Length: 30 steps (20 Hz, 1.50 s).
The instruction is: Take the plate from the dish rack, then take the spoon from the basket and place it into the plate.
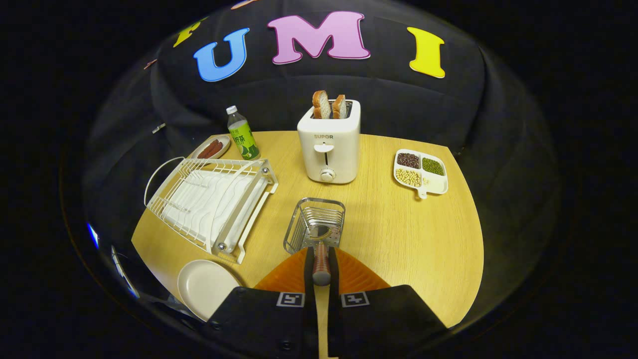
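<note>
Gripper view: tool (pixel 321 267) clamps spoon (pixel 321 262); bowl hidden in basket (pixel 315 224)

A: What stands behind the counter (pixel 408 234)?
B: A black cloth wall (pixel 428 107), with folds, closes the far side.
A: And the counter?
B: Light wood grain, rounded edge, evenly lit from above.

Tool-mounted fisheye, looking down over table (pixel 408 234)

Claw (pixel 321 259) clamped on spoon handle (pixel 321 263)
</note>
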Each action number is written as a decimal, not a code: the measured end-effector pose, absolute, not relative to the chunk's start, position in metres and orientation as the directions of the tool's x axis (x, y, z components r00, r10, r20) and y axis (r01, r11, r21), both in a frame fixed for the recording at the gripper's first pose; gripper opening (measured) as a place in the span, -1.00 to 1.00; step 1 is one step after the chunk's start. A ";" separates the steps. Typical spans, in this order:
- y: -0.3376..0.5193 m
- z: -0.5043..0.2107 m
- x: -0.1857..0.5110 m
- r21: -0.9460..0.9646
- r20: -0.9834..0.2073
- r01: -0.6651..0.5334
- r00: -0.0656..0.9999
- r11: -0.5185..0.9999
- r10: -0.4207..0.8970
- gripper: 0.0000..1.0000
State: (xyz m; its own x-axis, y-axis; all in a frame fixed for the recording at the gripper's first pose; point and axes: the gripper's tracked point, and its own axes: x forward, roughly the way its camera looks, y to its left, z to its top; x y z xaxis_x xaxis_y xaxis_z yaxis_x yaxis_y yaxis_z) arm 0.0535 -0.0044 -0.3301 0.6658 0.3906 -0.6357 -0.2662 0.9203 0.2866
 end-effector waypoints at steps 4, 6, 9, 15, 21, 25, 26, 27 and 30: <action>-0.010 -0.284 0.037 0.286 -0.578 -0.278 0.713 0.917 0.396 -0.77; -0.005 -0.256 0.022 0.314 -0.535 -0.293 0.731 0.903 0.423 -0.76; 0.016 -0.221 -0.013 0.376 -0.477 -0.347 0.722 0.859 0.500 -0.77; 0.071 -0.223 -0.084 0.402 -0.486 -0.454 0.630 0.795 0.605 -0.77; 0.115 -0.297 -0.130 0.372 -0.604 -0.481 0.523 0.794 0.601 -0.77; 0.138 -0.336 -0.142 0.361 -0.655 -0.484 0.477 0.797 0.586 -0.77; 0.144 -0.344 -0.145 0.356 -0.662 -0.490 0.468 0.796 0.585 -0.77; 0.148 -0.349 -0.148 0.353 -0.667 -0.498 0.460 0.792 0.586 -0.77; 0.158 -0.359 -0.152 0.363 -0.664 -0.507 0.447 0.782 0.599 -0.74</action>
